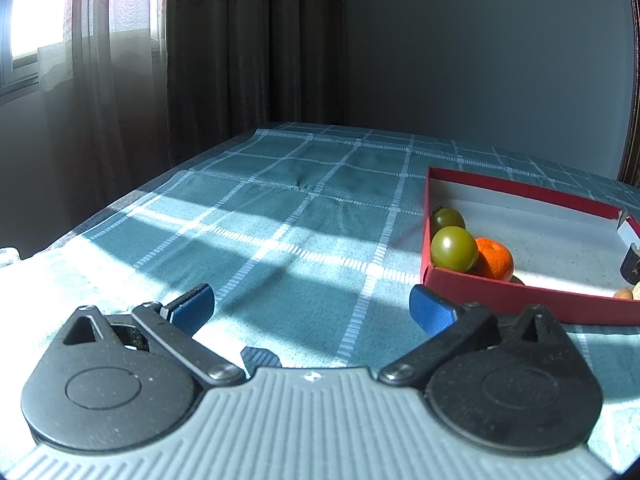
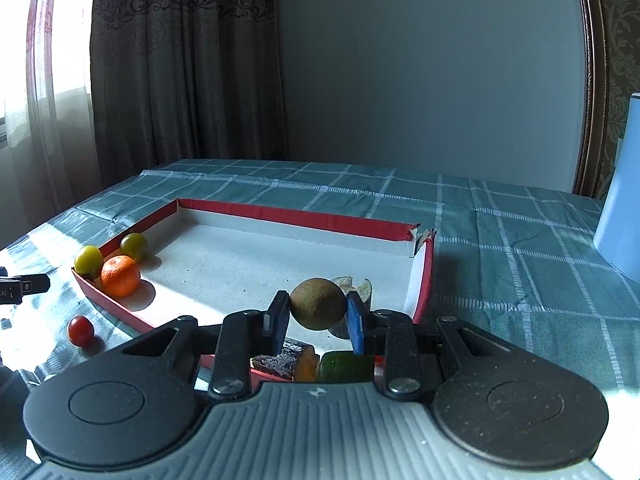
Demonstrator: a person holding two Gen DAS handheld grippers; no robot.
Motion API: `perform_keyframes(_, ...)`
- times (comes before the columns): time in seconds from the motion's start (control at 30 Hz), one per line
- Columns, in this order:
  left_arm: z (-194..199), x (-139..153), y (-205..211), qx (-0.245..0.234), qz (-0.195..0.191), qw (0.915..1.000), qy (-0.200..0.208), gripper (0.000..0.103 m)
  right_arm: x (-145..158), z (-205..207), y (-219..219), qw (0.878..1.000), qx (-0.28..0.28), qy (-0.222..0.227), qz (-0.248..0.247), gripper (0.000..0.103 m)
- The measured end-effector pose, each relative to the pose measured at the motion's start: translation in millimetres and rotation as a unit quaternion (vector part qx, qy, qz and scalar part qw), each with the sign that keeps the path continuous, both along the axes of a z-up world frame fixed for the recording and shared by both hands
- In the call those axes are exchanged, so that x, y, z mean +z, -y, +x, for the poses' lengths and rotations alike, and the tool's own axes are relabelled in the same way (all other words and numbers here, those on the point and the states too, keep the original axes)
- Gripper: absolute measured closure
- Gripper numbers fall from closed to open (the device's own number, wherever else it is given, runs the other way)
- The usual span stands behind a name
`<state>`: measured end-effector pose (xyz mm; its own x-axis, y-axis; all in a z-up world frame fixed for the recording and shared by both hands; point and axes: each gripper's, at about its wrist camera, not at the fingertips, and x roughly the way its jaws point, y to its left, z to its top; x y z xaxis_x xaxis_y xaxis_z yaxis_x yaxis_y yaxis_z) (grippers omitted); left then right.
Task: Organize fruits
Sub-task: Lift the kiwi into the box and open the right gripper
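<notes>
My right gripper [image 2: 318,314] was closed on the brown kiwi [image 2: 317,303], held just above the near right corner of the red tray [image 2: 280,216]. My left gripper [image 1: 312,308] stood wide open and empty, left of the tray, so the right hand was nearer for placing.

A teal checked tablecloth [image 1: 304,216] fills the middle of the frame, sun-striped. Brown patterned curtains [image 2: 188,64] hang upper left beside a bright window [image 1: 24,12]. At the right edge, a pale blue container [image 2: 620,200].

left gripper [image 1: 312,304] fingers spread wide, right gripper [image 2: 318,312] fingers pinched close — gripping
</notes>
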<state>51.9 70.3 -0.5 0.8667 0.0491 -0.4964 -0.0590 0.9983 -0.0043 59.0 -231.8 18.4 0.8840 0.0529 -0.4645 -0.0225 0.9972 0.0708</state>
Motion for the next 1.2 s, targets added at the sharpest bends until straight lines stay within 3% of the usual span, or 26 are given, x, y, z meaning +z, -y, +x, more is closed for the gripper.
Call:
perform_keyframes(0.17,0,0,0,0.000,-0.001,1.0000,0.000,0.000,-9,7,-5,1.000,-0.025,-0.015,0.000,0.073)
perform_keyframes(0.67,0,1,0,0.000,-0.004,1.0000,0.000,0.000,-14,3,-11,0.997,-0.081,0.000,-0.010,0.073)
perform_keyframes(1.2,0,1,0,0.000,-0.003,1.0000,-0.002,0.000,-16,7,-3,0.996,-0.085,0.003,0.015,0.073)
